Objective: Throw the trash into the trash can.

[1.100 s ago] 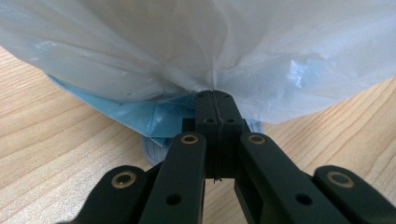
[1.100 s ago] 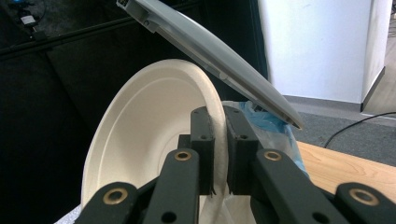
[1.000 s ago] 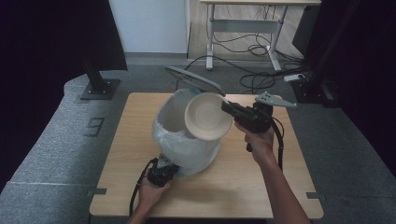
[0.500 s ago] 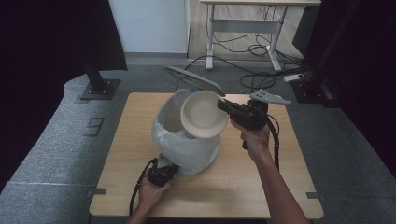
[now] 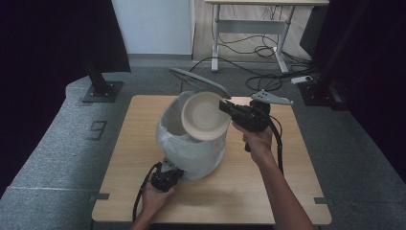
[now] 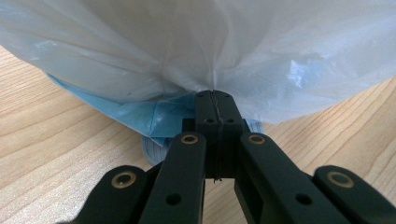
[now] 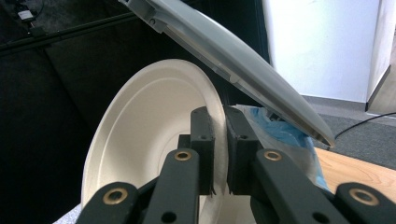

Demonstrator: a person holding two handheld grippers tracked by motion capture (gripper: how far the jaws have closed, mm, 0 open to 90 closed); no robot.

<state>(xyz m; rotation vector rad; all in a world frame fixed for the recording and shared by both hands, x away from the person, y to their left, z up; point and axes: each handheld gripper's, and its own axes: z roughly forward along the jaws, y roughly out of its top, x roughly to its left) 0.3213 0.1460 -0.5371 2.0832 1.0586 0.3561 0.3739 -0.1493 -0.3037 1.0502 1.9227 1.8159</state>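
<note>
Right gripper point(image 5: 225, 107) clamped on round cream paper plate point(image 5: 205, 115), left gripper point(image 6: 215, 95) pinching crinkled translucent bin liner point(image 6: 196, 51)

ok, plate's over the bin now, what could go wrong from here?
1. The right tongs pinch only the plate rim; it could slip or twist and drop outside the bin.
2. The raised lid stands close behind the plate; a clip is possible.
3. The left tongs grip just the bin liner, which might tear or slide off.
</note>
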